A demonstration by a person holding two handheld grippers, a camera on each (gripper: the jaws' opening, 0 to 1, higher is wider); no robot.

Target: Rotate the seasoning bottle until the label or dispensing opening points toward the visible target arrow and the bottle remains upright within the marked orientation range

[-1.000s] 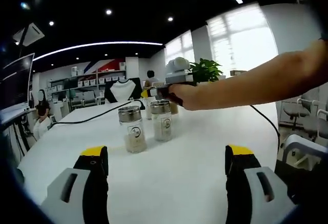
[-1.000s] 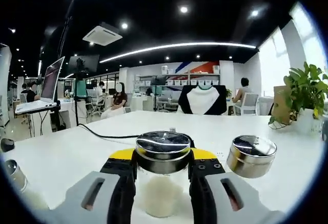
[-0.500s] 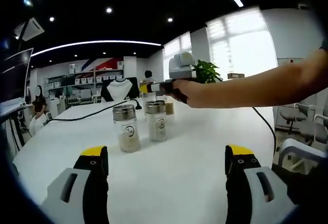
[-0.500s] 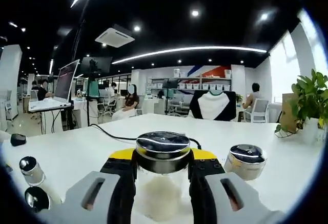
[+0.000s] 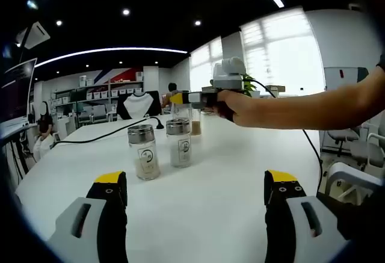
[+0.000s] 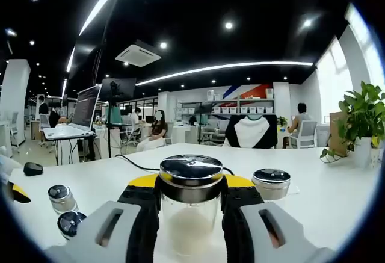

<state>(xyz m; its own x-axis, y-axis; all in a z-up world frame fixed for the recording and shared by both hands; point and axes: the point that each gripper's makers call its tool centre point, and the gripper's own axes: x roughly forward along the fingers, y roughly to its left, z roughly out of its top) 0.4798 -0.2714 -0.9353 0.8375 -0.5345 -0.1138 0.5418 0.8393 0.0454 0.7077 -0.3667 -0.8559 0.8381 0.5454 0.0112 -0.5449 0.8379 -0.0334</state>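
A glass seasoning bottle [image 6: 191,215] with a metal lid and white grains stands upright between the yellow-tipped jaws of my right gripper [image 6: 191,186], which is shut on it. In the left gripper view a person's arm brings that gripper [image 5: 194,99] in from the right, held above the far part of the white table [image 5: 216,185]. My left gripper [image 5: 195,182] stands open near the table's front, with nothing between its jaws. Two more labelled bottles [image 5: 143,152] [image 5: 179,142] stand side by side ahead of it.
Another metal-lidded bottle [image 6: 272,183] stands to the right of the held one, and two bottles [image 6: 60,198] lie low at the left. A black cable [image 5: 102,135] crosses the table. A potted plant [image 6: 361,115], a mouse [image 6: 31,168], a laptop [image 6: 78,115] and seated people are farther off.
The right gripper has risen and drifted right with the bottle still in it. In its view the neighbouring bottle sank and shrank, and two bottles appeared lower left. The left gripper stayed open.
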